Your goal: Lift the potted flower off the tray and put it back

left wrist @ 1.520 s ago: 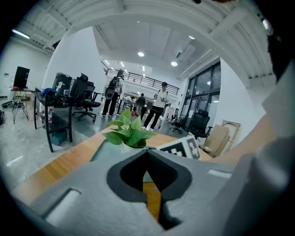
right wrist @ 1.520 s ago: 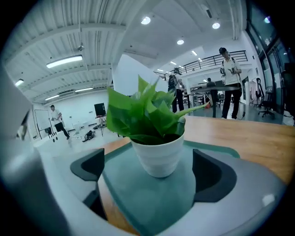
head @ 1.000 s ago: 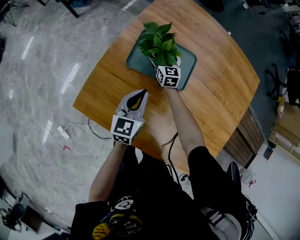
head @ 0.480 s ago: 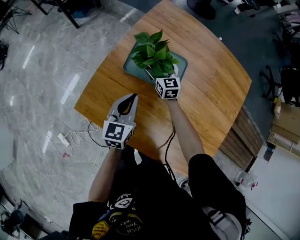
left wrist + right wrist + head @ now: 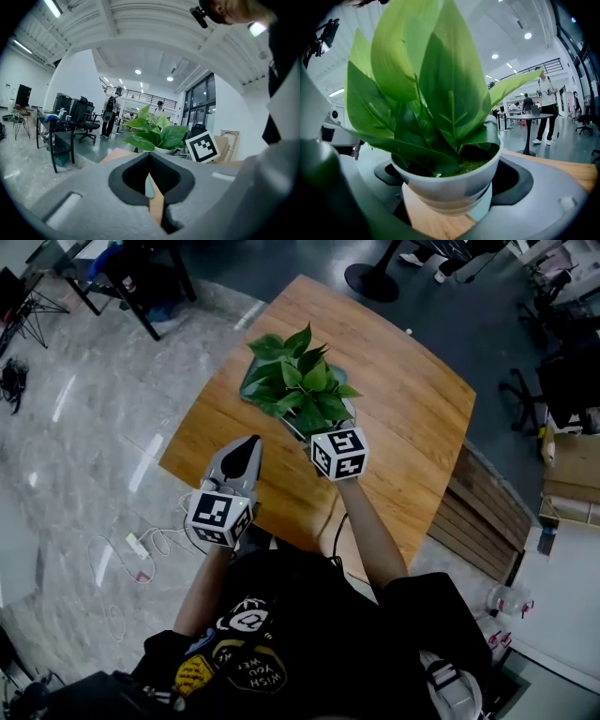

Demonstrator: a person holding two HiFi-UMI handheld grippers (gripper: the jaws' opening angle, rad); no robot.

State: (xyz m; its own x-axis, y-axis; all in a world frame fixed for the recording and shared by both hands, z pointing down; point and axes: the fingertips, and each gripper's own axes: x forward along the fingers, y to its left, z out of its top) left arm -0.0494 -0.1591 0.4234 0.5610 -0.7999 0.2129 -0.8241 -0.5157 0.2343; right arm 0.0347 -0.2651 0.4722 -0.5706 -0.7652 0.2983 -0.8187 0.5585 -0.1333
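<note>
The potted flower (image 5: pixel 298 381), broad green leaves in a white pot (image 5: pixel 450 185), is held in my right gripper (image 5: pixel 314 425), which is shut on the pot's sides (image 5: pixel 451 199). The pot hangs a little above the dark teal tray (image 5: pixel 247 388) and tilts slightly; wood and a strip of tray (image 5: pixel 486 212) show under its base. My left gripper (image 5: pixel 249 444) hovers shut and empty over the near left part of the wooden table (image 5: pixel 412 418). The left gripper view (image 5: pixel 152 197) shows the flower (image 5: pixel 157 136) straight ahead, with the right gripper's marker cube (image 5: pixel 203 146) beside it.
The table stands on a grey marble floor. A white power strip and cable (image 5: pixel 139 547) lie on the floor at the left. Stacked wooden boards (image 5: pixel 483 512) lean by the table's right side. Office chairs and desks (image 5: pixel 70 122) stand farther off, with people walking behind.
The right gripper has risen with the potted flower, drawing it toward me off the tray. The left gripper stays shut and has shifted slightly left.
</note>
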